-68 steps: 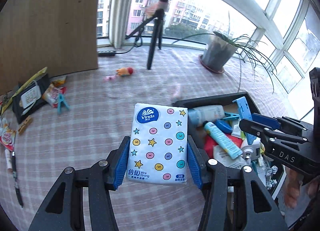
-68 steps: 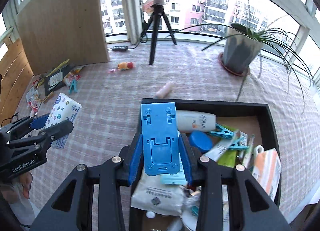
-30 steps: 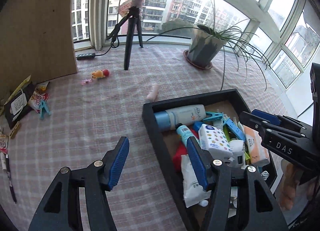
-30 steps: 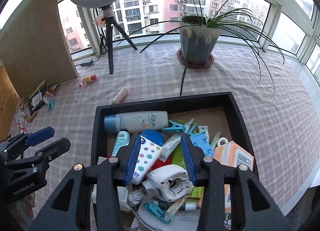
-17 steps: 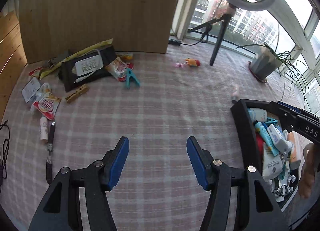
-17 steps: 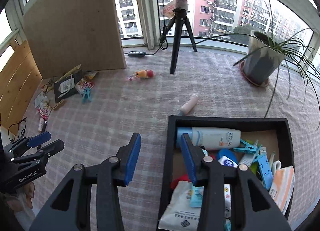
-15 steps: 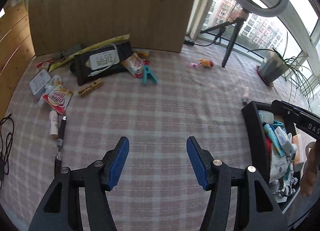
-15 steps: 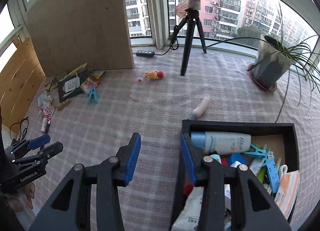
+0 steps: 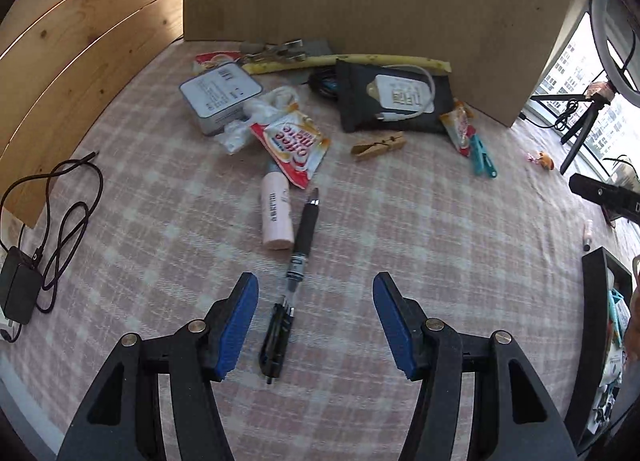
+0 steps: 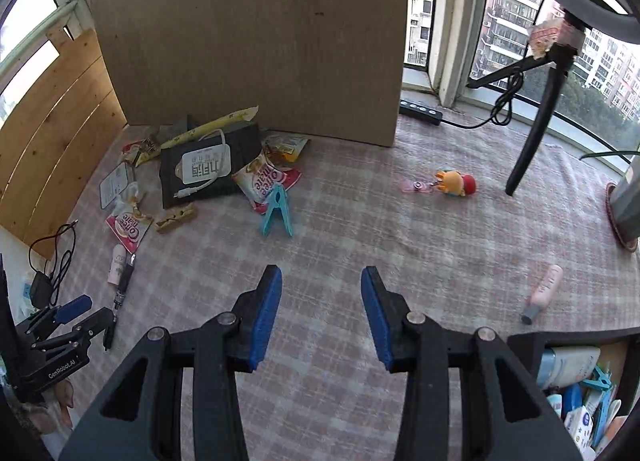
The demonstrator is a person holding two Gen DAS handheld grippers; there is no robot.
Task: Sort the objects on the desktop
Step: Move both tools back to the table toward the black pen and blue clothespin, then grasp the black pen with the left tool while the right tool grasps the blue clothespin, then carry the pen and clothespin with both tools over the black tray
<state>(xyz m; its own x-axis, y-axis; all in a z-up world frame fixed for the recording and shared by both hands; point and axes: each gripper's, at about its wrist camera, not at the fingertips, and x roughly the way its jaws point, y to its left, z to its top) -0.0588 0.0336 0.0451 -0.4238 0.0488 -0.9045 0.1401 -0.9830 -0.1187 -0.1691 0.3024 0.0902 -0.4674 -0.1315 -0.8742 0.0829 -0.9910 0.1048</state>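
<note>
Reaching for the next item: tray (image 10: 528, 341) sits at the right, half filled; both grippers, left (image 9: 314, 321) and right (image 10: 320, 313), are empty, jaws parted; the left hangs over the pen (image 9: 298, 257) and, I judge, must lower and close

A pink checked cloth (image 10: 400, 229) covers the bench; a brown board (image 10: 248, 33) stands before daylit windows (image 10: 512, 21), with wooden planks (image 9: 80, 33) leftward.

Matt woven checked cloth (image 9: 400, 221) under a glossy foil sachet (image 9: 292, 141), wooden clothespin (image 9: 378, 146) and matt cardboard panel (image 9: 360, 1).
</note>
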